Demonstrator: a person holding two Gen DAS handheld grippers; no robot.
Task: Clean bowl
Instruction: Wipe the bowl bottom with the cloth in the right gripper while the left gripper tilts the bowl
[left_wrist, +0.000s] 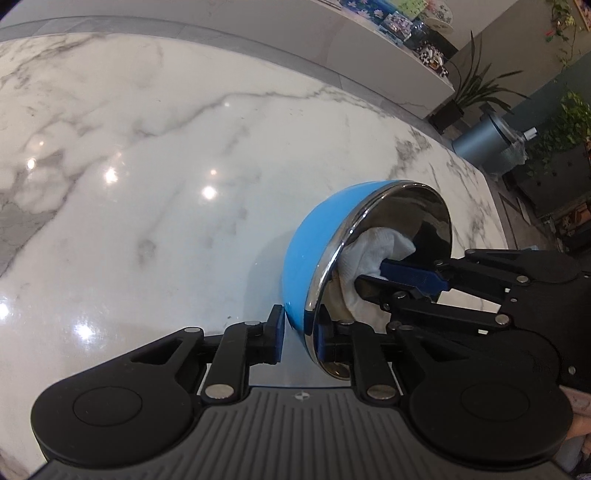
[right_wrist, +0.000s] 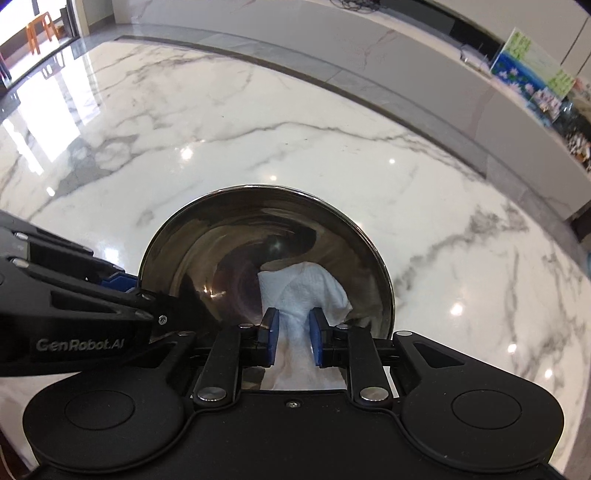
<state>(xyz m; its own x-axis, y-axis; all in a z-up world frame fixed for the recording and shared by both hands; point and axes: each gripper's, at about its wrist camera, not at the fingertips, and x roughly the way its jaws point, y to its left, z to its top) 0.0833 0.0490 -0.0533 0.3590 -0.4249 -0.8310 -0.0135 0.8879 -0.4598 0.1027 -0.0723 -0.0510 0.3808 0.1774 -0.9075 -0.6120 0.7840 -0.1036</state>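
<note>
A bowl (left_wrist: 314, 243), blue outside and shiny steel inside, is held tilted on its side above the marble table. My left gripper (left_wrist: 299, 338) is shut on the bowl's rim, one pad outside and one inside. My right gripper (right_wrist: 292, 338) is shut on a white paper towel (right_wrist: 303, 291) and presses it against the steel inside of the bowl (right_wrist: 229, 251). In the left wrist view the towel (left_wrist: 369, 254) and the right gripper (left_wrist: 373, 273) reach into the bowl from the right. The left gripper (right_wrist: 127, 286) shows at the bowl's left rim in the right wrist view.
The white marble table (left_wrist: 147, 166) spreads under and beyond the bowl. Past its far edge run a grey floor strip and a low white cabinet (left_wrist: 388, 55) with boxes on top. Potted plants (left_wrist: 476, 85) and a grey bin (left_wrist: 480, 144) stand at the right.
</note>
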